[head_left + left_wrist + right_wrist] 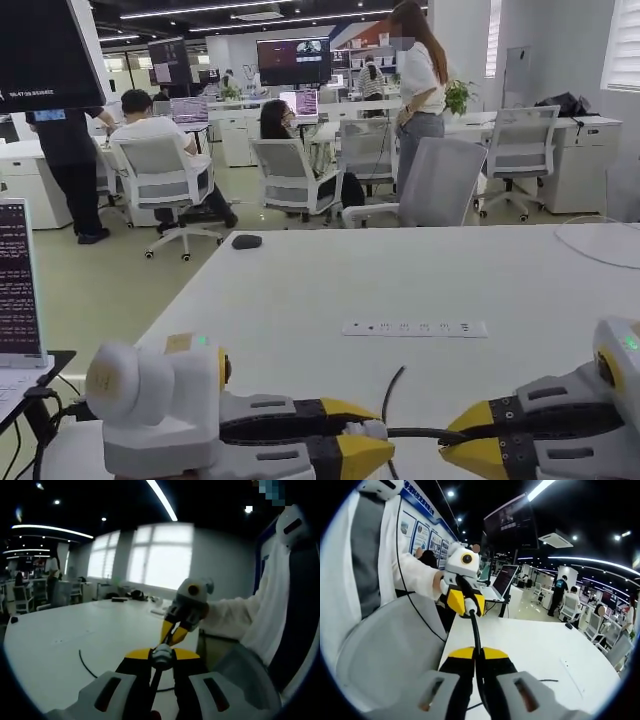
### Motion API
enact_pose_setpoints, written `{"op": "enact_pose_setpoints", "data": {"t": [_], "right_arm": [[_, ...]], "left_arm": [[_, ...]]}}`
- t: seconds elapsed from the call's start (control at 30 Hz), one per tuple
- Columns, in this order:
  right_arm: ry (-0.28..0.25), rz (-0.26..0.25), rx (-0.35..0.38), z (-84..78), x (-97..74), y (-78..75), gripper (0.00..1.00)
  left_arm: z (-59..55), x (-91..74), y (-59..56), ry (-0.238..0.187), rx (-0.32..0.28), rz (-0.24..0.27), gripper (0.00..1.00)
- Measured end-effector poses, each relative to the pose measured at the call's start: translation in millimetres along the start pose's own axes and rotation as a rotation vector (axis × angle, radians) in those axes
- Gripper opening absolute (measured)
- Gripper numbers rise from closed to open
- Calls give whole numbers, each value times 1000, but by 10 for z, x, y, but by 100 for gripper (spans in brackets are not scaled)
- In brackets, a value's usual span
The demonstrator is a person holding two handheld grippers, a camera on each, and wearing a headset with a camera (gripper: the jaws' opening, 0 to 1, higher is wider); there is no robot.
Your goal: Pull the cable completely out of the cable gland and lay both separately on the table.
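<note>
One cable (415, 434) runs sideways from gland (162, 655) in left hand-held gripper (385, 447).

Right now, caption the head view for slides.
Left gripper grips the pale gland, right gripper the thin black cable, over the white table.

Left gripper (368, 447) low at left, jaws closed on the cable gland (377, 430), right gripper (462, 443) facing it tip to tip (near, not touching), jaws pinched on the cable (415, 434), white sleeve (415, 575) on the left arm
</note>
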State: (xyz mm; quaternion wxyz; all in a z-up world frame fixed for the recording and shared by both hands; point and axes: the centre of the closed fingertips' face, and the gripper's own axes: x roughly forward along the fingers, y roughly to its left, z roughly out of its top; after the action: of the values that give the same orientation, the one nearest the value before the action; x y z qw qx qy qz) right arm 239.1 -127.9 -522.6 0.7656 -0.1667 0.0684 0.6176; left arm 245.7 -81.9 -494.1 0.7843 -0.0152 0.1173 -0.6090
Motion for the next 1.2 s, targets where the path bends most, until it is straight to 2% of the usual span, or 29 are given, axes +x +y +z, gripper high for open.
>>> {"op": "enact_pose_setpoints", "data": {"t": [0.27, 0.77, 0.9, 1.03, 1.1, 1.2], "right_arm": [[-3, -34, 28, -32, -86, 12, 3], [-7, -33, 40, -60, -97, 34, 3], [29, -18, -12, -118, -82, 68, 4], [34, -2, -33, -73, -48, 113, 9], [24, 0, -41, -15, -24, 113, 14], [2, 7, -52, 94, 20, 115, 15]], "left_arm": [[19, -26, 10, -6, 1, 6, 17], [47, 15, -33, -11, 7, -6, 17], [51, 38, -84, -14, 8, -30, 17], [46, 79, -128, -13, 5, -46, 17], [39, 104, -144, -11, 3, -53, 17], [32, 135, -170, -6, 2, -64, 17]]}}
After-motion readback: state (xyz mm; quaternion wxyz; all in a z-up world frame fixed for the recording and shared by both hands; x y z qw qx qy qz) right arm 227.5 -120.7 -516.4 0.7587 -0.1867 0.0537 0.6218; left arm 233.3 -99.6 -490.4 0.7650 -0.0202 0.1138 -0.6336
